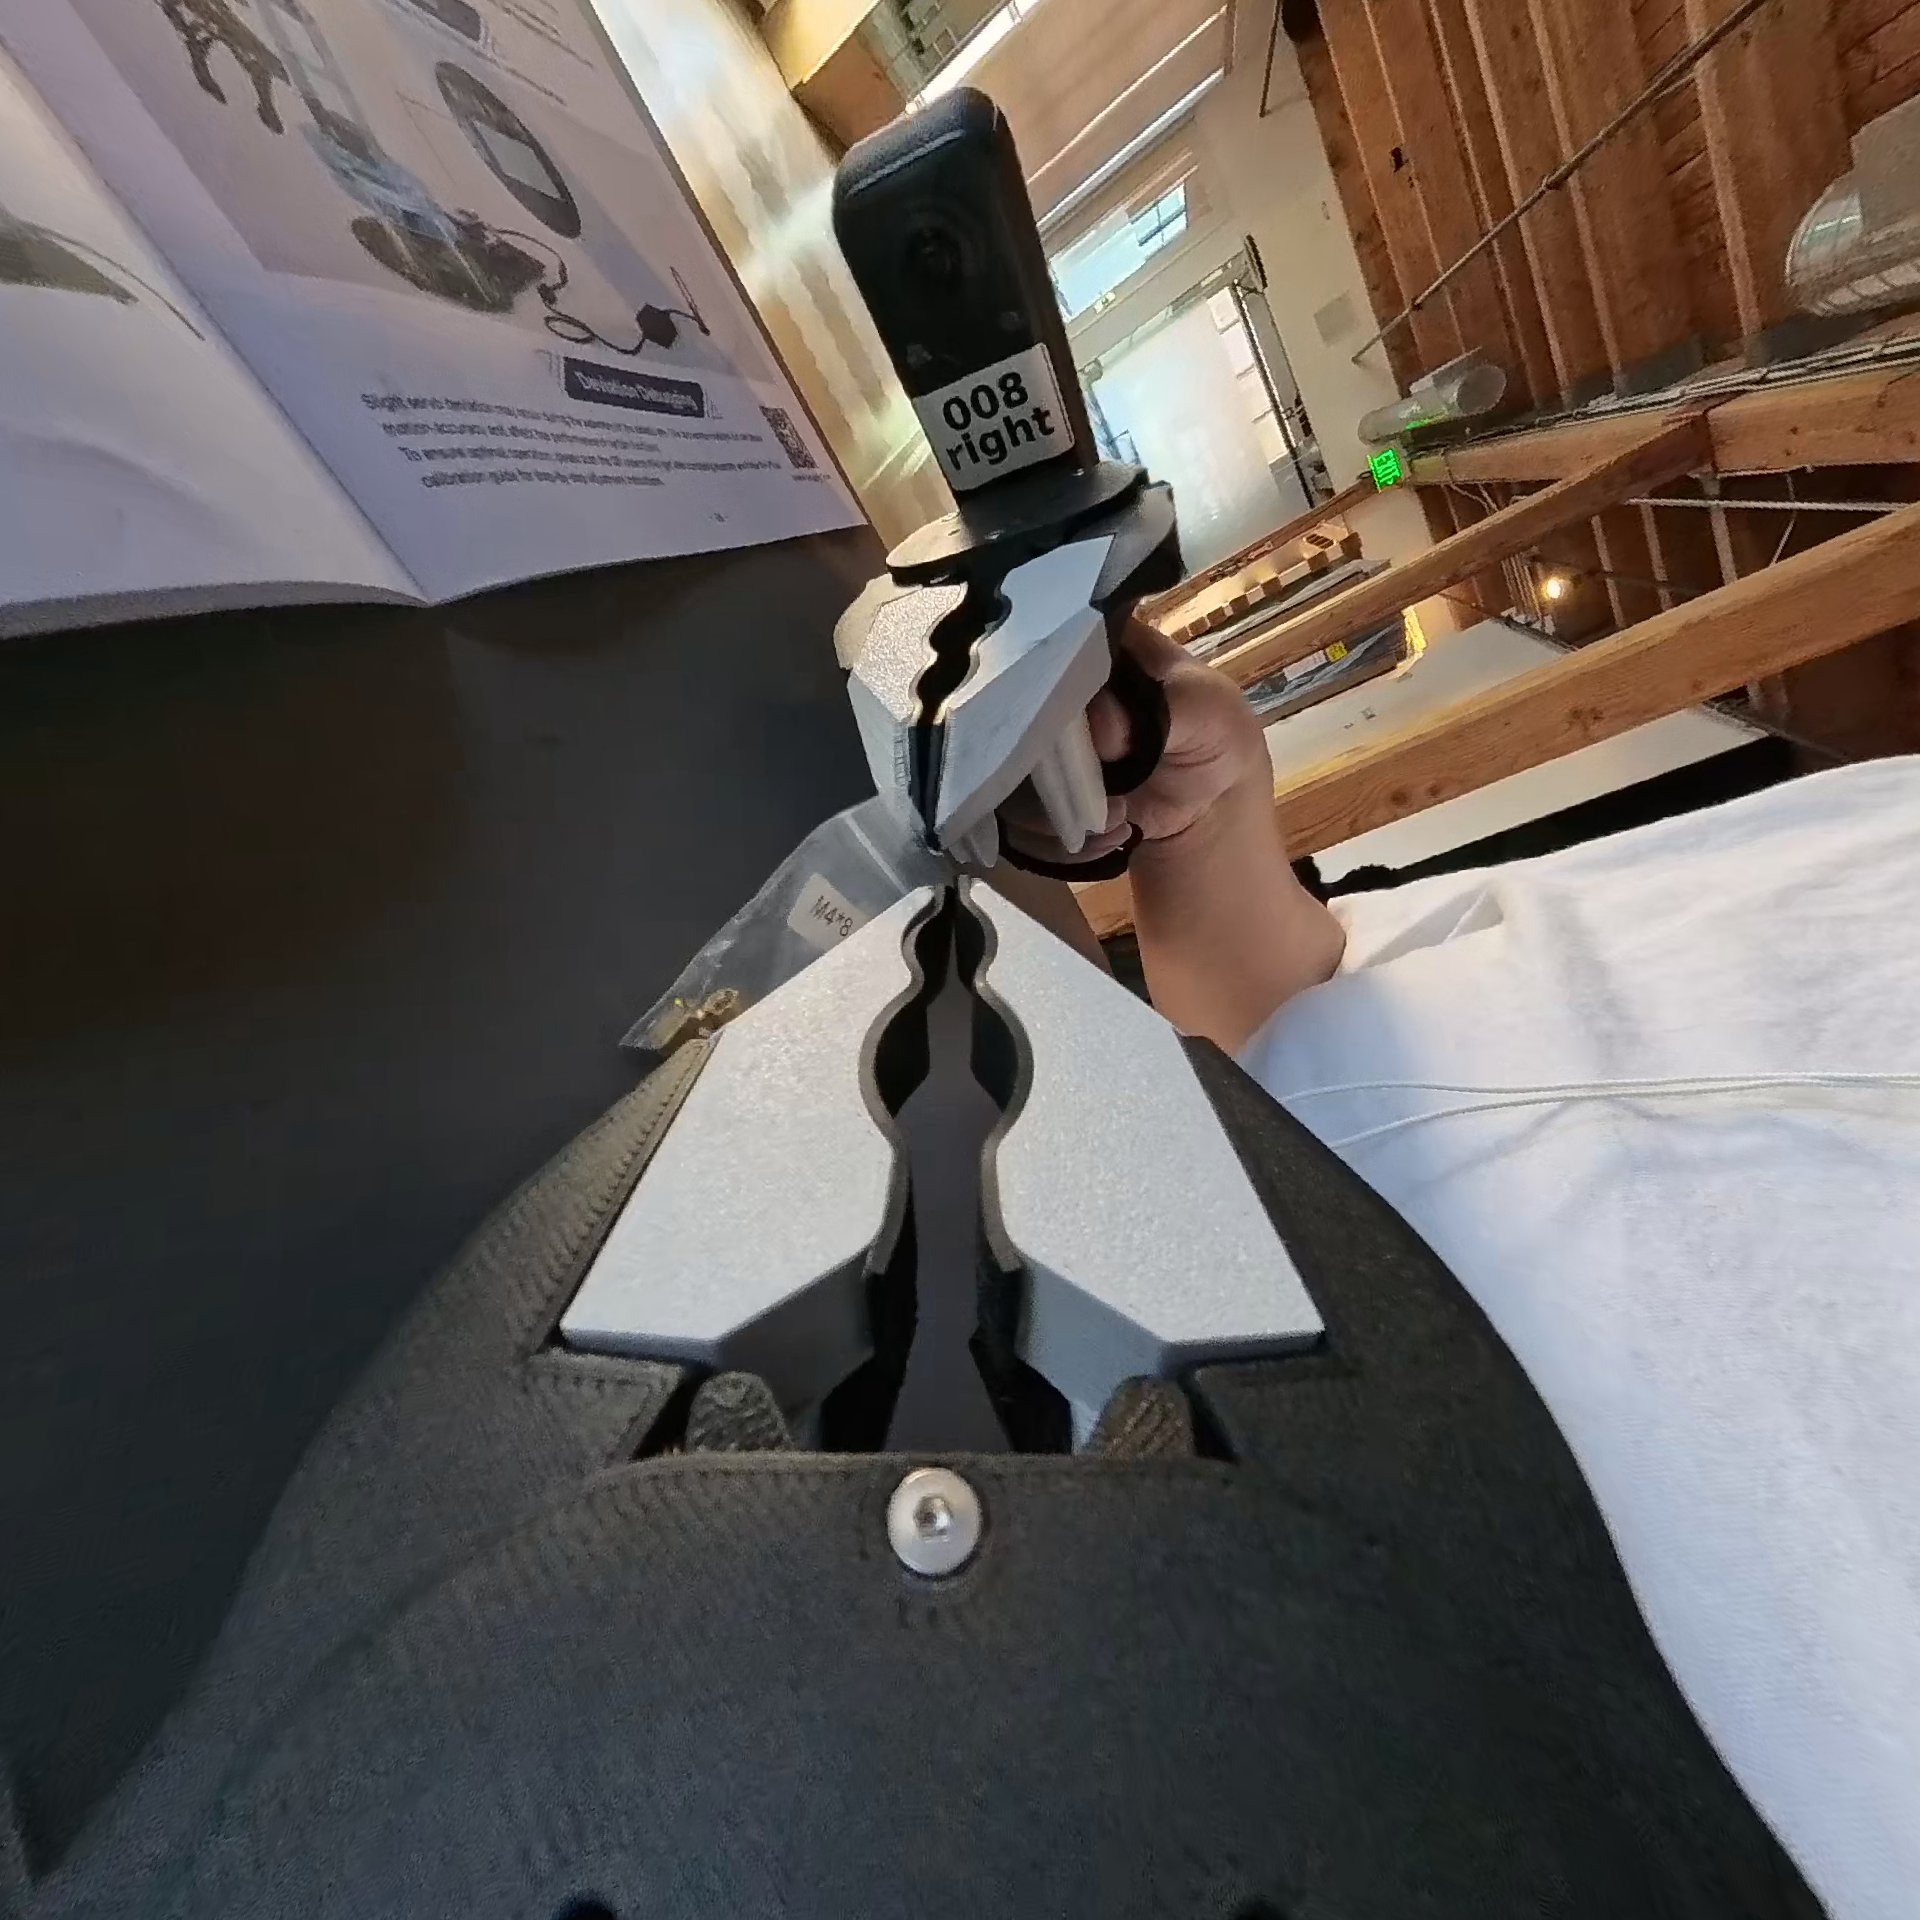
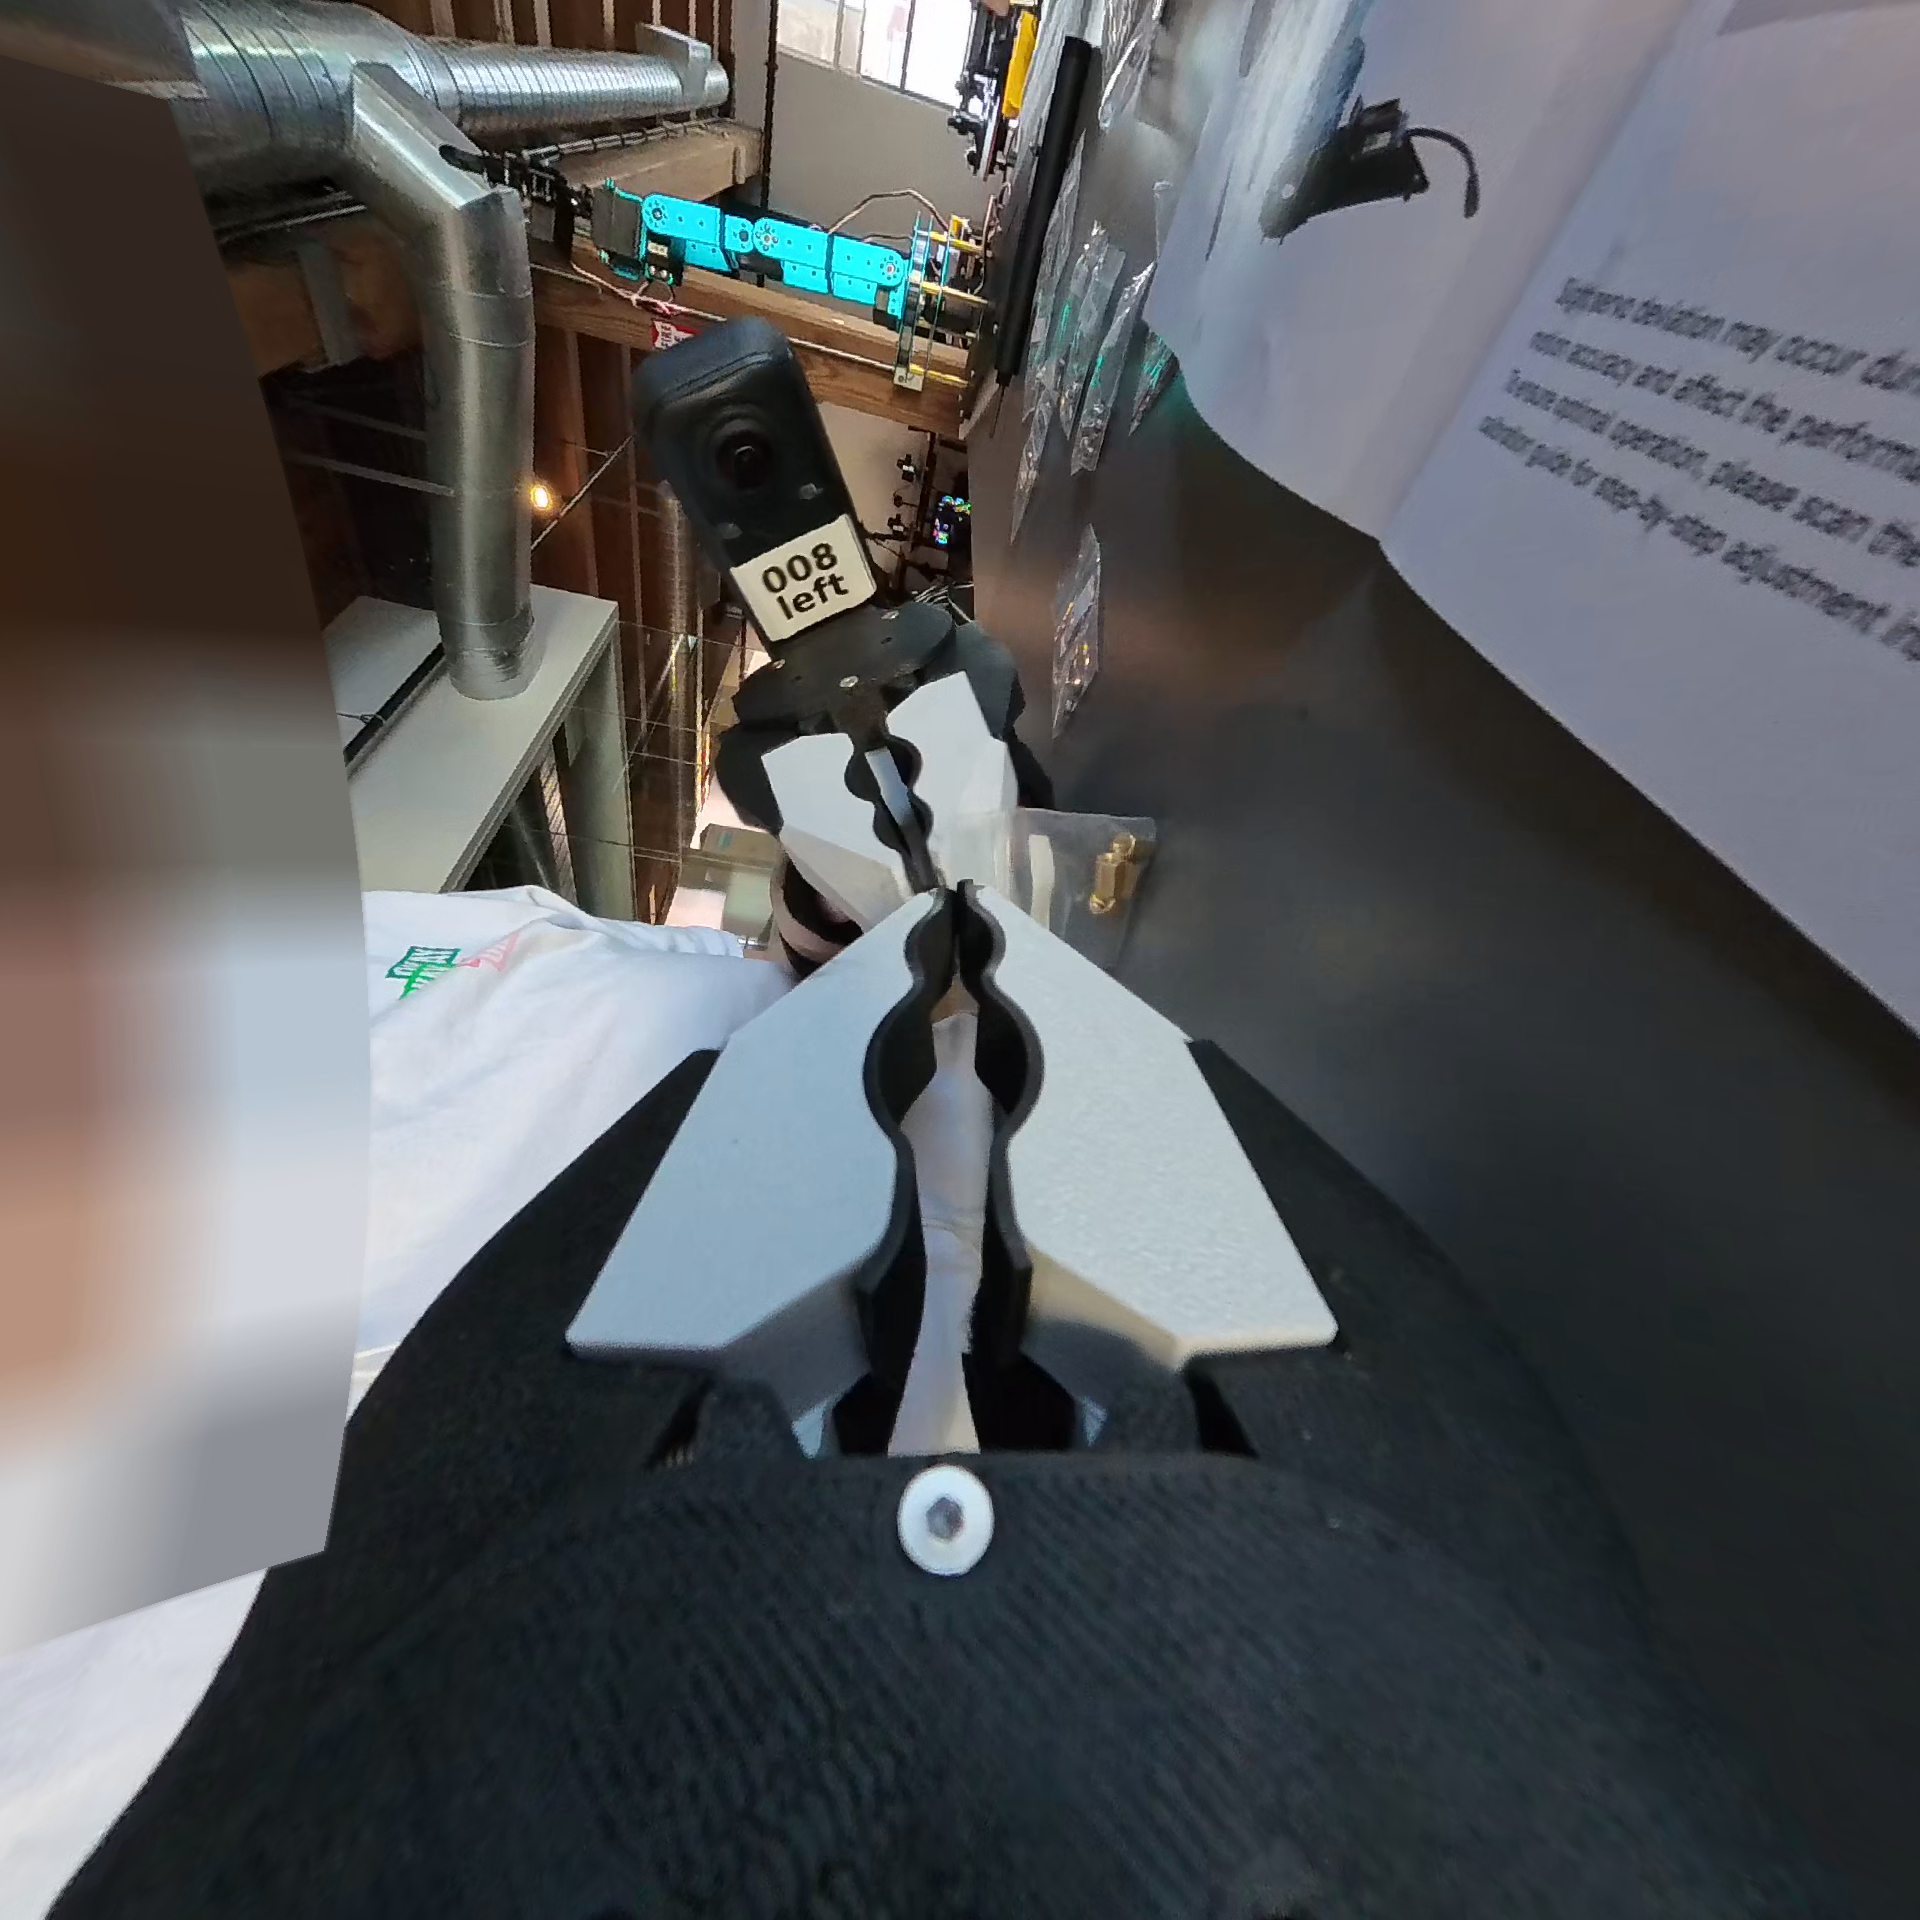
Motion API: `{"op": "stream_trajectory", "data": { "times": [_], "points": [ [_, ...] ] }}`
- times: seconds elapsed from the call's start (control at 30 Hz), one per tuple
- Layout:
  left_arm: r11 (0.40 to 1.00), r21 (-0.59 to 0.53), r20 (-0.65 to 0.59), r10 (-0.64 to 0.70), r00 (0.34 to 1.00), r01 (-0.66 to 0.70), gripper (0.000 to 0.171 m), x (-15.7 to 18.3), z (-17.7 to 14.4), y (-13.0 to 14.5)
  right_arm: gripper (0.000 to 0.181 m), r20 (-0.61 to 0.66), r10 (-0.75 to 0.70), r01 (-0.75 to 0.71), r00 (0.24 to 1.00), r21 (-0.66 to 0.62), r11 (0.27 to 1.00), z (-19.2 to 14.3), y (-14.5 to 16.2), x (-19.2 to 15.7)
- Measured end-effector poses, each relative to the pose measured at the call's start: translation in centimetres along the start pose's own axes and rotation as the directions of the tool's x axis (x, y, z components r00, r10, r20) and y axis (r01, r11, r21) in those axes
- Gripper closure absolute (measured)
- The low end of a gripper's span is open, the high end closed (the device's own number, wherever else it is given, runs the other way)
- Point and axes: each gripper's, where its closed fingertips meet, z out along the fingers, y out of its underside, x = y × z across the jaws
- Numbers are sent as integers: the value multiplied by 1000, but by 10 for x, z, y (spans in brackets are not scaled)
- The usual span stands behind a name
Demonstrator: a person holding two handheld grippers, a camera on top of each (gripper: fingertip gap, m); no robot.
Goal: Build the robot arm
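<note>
A small clear plastic bag with a white label and brass parts in it lies over the black mat. My left gripper and my right gripper meet tip to tip at the bag's edge. Both are shut and appear to pinch that edge. In the right wrist view the right gripper faces the left gripper. The bag and its brass standoffs lie just beside the tips. A hand holds the right gripper's handle.
An open instruction booklet lies on the mat beyond the bag; it also shows in the right wrist view. Several more small parts bags, a black tube and a teal robot arm are farther off. The person's white shirt is close.
</note>
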Motion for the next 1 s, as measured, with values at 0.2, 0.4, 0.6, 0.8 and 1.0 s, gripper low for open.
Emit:
{"op": "stream_trajectory", "data": {
  "times": [0.2,0.4,0.6,0.8,1.0],
  "points": [
    [1000,-3,21,-1,1000,1,171,-4,1,0,181,2,0,0,1000,4,1000,0,0,-1],
    [1000,8,8,-15,1000,14,171,-2,0,-2,181,-10,-10,10,1000,7,1000,0,-2,0],
    [999,17,30,-32,999,31,163,-5,-2,-3,181,-9,-14,14,1000,-1,1000,3,-1,0],
    [999,5,39,-50,998,49,164,-6,-1,-1,181,-19,-23,22,1000,-6,1000,3,-1,1],
    [996,21,8,-84,996,84,166,-4,-1,-2,181,-30,-29,29,999,-4,1000,3,-1,2]
  ]
}}
